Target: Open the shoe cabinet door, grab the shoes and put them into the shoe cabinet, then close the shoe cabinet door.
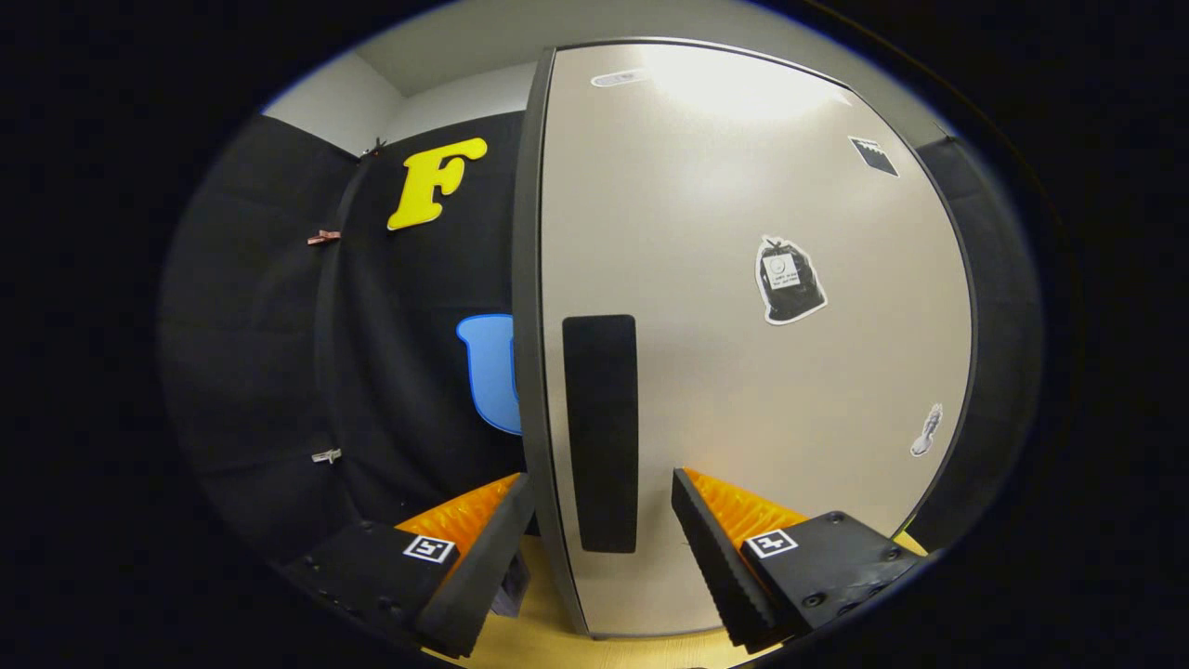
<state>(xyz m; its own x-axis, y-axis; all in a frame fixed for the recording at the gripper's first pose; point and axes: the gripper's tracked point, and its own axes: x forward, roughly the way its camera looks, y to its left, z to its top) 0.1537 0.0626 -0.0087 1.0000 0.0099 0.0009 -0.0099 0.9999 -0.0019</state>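
Evidently step 1, opening the door, was in hand: the gripper [599, 530] was held wide, grasping nothing, its 2 fingers straddling the shoe cabinet door's [743, 279] edge and dark handle [601, 432]. Closing there, then pulling, was judged necessary next.

Shoe cabinet door [743, 325] stands upright just ahead of the gripper [599, 548], fingers spread apart. Door's left edge and handle strip [601, 432] sit between the fingers. Stickers [788, 281] on the door face, right of the handle. Booth wall [409, 372] behind, left of door.
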